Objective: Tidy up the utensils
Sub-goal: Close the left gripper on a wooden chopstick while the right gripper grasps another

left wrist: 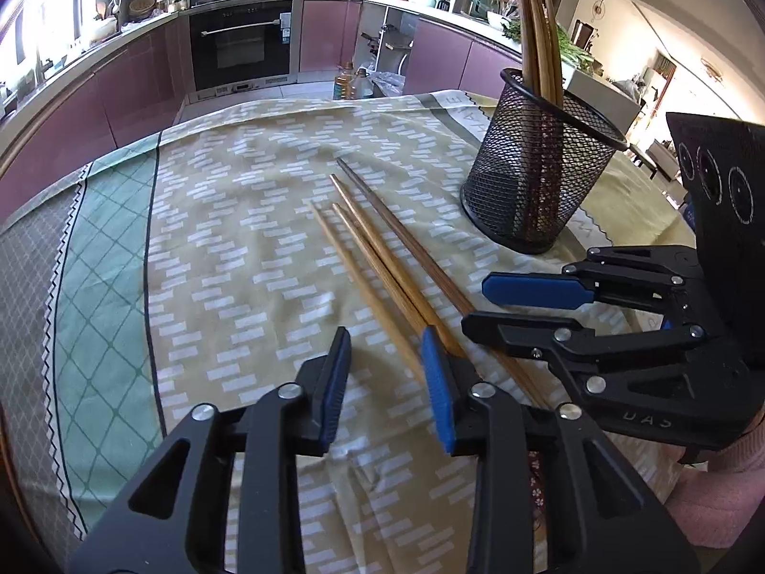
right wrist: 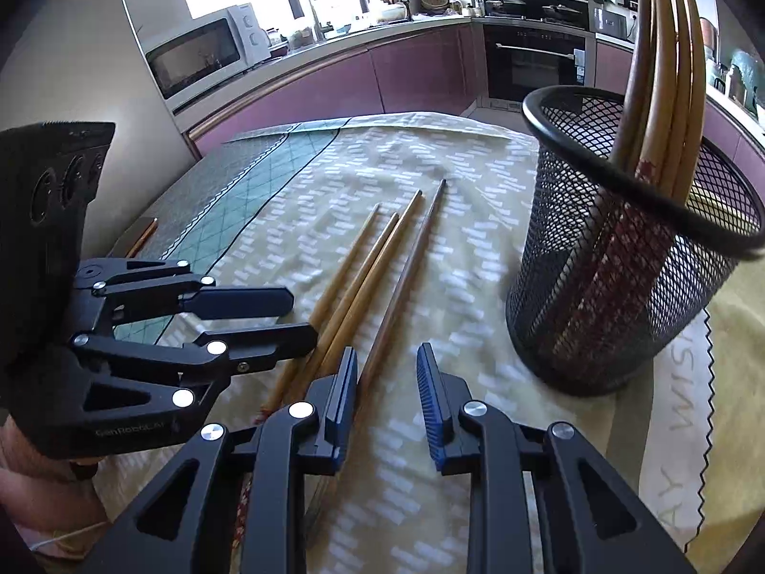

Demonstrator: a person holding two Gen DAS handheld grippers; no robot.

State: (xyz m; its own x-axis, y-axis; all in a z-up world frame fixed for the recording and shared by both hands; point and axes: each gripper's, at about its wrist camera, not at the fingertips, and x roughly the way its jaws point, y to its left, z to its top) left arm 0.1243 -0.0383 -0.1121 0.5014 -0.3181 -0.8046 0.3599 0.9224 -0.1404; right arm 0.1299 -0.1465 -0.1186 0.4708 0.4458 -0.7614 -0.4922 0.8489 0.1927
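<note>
Four wooden chopsticks lie side by side on the cloth-covered surface, near a black mesh holder with more chopsticks upright inside. Both the left tongs and right tongs stand open over the chopsticks' near ends, gripping nothing.

Four wooden chopsticks lie side by side on the table, which is covered by a yellow patterned cloth with a green checked border. The left tongs hang low over their near ends, blue pads apart, one chopstick passing between them, nothing pinched. To the right, the right tongs reach in sideways, also parted, beside the darkest chopstick. Behind stands a black mesh holder with more chopsticks upright inside.
</note>
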